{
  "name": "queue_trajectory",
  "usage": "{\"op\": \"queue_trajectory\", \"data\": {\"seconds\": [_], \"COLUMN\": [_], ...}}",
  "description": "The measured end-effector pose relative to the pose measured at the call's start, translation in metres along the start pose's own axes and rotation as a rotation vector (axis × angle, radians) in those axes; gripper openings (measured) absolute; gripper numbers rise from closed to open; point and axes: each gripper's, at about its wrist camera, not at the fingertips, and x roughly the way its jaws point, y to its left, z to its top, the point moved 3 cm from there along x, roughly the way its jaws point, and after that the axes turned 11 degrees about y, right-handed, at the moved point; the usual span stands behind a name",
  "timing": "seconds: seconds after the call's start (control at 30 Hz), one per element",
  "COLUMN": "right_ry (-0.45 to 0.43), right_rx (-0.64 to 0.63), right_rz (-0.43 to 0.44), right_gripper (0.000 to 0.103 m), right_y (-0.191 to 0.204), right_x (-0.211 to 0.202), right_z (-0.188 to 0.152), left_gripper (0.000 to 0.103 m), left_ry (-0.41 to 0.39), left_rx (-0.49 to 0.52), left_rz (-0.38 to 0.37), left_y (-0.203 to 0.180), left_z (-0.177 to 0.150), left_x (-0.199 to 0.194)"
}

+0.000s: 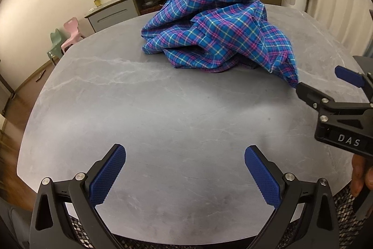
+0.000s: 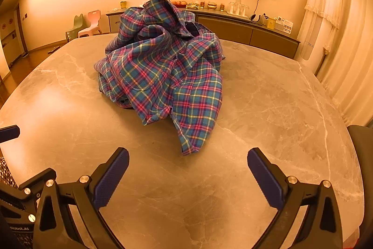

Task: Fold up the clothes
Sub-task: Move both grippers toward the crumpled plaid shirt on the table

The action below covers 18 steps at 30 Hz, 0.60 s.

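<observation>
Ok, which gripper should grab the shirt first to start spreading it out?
Probably right: the right gripper is open with the plaid shirt's trailing corner just ahead, while the left gripper faces bare table.

A blue and pink checked shirt (image 2: 163, 71) sits in a messy heap on the grey stone table (image 2: 268, 113). The right gripper (image 2: 187, 159) is low at the near side with its two blue fingers wide apart, and one corner of the shirt hangs down just in front of the gap. A bit of the left gripper (image 2: 9, 133) peeks in at the left edge.
</observation>
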Motion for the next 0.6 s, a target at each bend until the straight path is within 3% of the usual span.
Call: {"op": "queue_trajectory", "data": {"seconds": [0.13,0.2,0.23,0.27,0.3,0.37,0.47,0.6], "right_ry": [-0.007,-0.008,-0.008,0.001,0.013,0.054,0.077,0.049], "right_rx": [-0.013,-0.018,-0.019,-0.02,-0.016,0.009,0.016,-0.012], "right_rz": [-0.002,0.002,0.004,0.01,0.02,0.059,0.075,0.044], "right_gripper": [0.102,0.099,0.094,0.075,0.044,0.018,0.005,0.003], "right_y": [0.001,0.002,0.002,0.002,0.001,-0.002,-0.004,0.001], "right_x": [-0.002,-0.003,-0.003,-0.002,-0.001,0.006,0.01,0.002], "right_z": [-0.001,-0.001,-0.001,-0.002,-0.003,-0.005,-0.007,-0.006], "left_gripper": [0.096,0.084,0.071,0.055,0.048,0.02,0.006,0.006], "left_ry": [-0.021,-0.033,-0.037,-0.04,-0.042,-0.044,-0.053,-0.08], "left_rx": [0.025,0.042,0.049,0.055,0.057,0.058,0.053,0.054], "left_rz": [-0.011,-0.002,-0.003,0.001,0.007,0.001,-0.003,0.002], "left_y": [-0.006,-0.012,-0.014,-0.016,-0.017,-0.017,-0.016,-0.017], "left_z": [0.001,0.001,0.0,0.0,0.001,0.0,0.0,0.0], "left_x": [-0.005,-0.009,-0.01,-0.011,-0.012,-0.014,-0.018,-0.031]}}
